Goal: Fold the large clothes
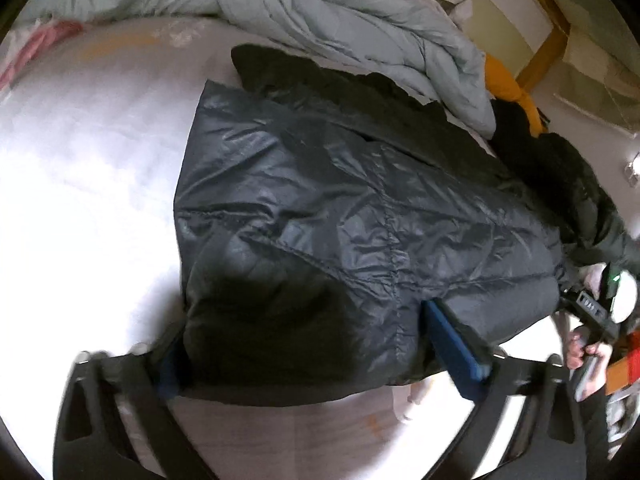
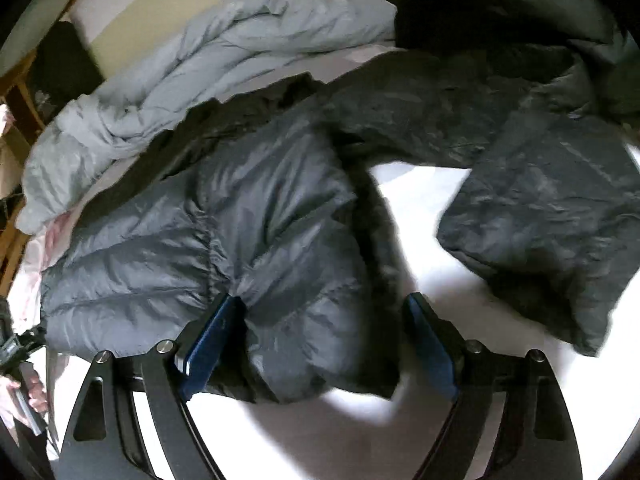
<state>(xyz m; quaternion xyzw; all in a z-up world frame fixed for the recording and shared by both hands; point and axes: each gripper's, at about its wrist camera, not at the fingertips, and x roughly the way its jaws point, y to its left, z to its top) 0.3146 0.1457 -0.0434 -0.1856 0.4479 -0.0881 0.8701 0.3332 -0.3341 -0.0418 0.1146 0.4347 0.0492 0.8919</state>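
White bed sheet (image 1: 80,200) is taking up most of both views, w/ one crumpled pale-blue duvet (image 1: 360,12) lying bunched along the far side and an orange item (image 1: 504,80) showing past it by the wooden bed frame (image 1: 540,52). One dark puffer jacket (image 1: 340,208) is lying spread on the sheet, shiny quilted fabric, body toward the near edge and sleeves reaching outward. Two grippers are working on it. Left gripper (image 1: 304,344) is reaching over the near edge of the jacket; its fingers (image 1: 452,344) are standing wide apart w/ a thick fold of jacket bulging between them, fabric touching the blue pad on one side and hiding most of the other pad, so whether it is actually pinching can't be told. Right gripper (image 2: 320,340), in the right wrist view, is likewise spread wide; one blue pad is pressing into a puckered seam of the jacket (image 2: 240,232), the other pad is standing just beside the fabric's edge over bare sheet, not touching. A second section of the jacket, prob. a sleeve (image 2: 552,208), is lying apart to one side. Person's hand (image 1: 588,356) is gripping the other tool's handle at the left view's edge.
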